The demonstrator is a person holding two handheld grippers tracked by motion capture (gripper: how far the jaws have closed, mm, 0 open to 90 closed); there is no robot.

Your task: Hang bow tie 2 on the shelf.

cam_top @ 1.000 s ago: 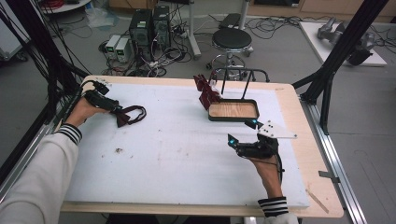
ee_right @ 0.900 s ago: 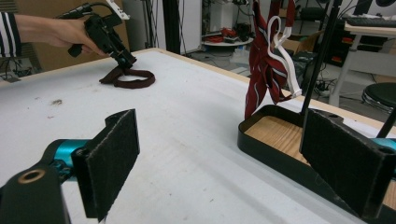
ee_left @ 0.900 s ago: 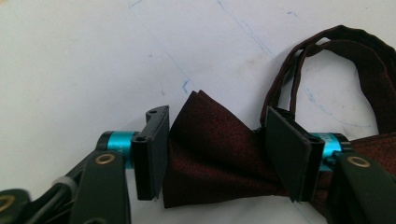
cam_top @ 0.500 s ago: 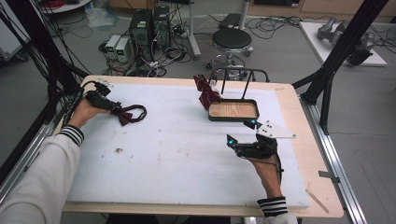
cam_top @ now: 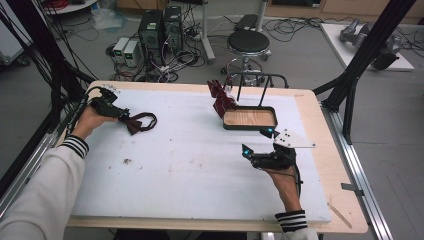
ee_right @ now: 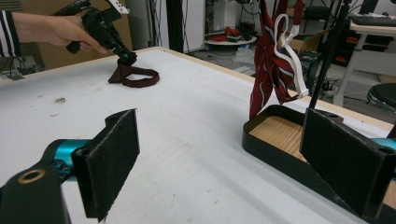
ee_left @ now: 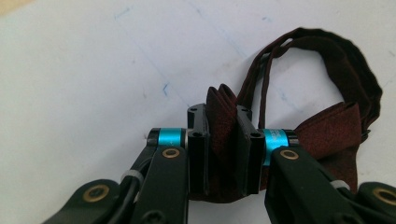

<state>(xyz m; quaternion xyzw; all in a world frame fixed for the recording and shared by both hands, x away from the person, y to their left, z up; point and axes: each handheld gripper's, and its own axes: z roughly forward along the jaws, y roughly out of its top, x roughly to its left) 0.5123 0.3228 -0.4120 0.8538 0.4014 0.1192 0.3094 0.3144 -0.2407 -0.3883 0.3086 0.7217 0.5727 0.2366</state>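
A dark red bow tie (cam_top: 141, 122) with its looped strap lies on the white table top at the far left. My left gripper (cam_top: 123, 115) reaches it from the left. Its jaws have just been closing, and in the left gripper view the left gripper (ee_left: 223, 116) is shut on the bow tie's (ee_left: 327, 126) pleated wing. My right gripper (cam_top: 258, 141) hovers at the right, just in front of the stand, with nothing between its fingers. In the right gripper view the right gripper (ee_right: 219, 135) stands wide open, and across the table are the left gripper (ee_right: 127, 58) and bow tie (ee_right: 135, 77).
A black stand with a wooden base (cam_top: 226, 125) and a bar frame sits at the back middle, with red striped ties (cam_top: 221, 97) hanging from it (ee_right: 268, 70). A few dark crumbs (cam_top: 127, 161) lie on the left of the top. A stool and computers stand beyond the table.
The left gripper has edged slightly toward the bow tie and its jaws have closed on it. The right hand and gripper have stayed put.
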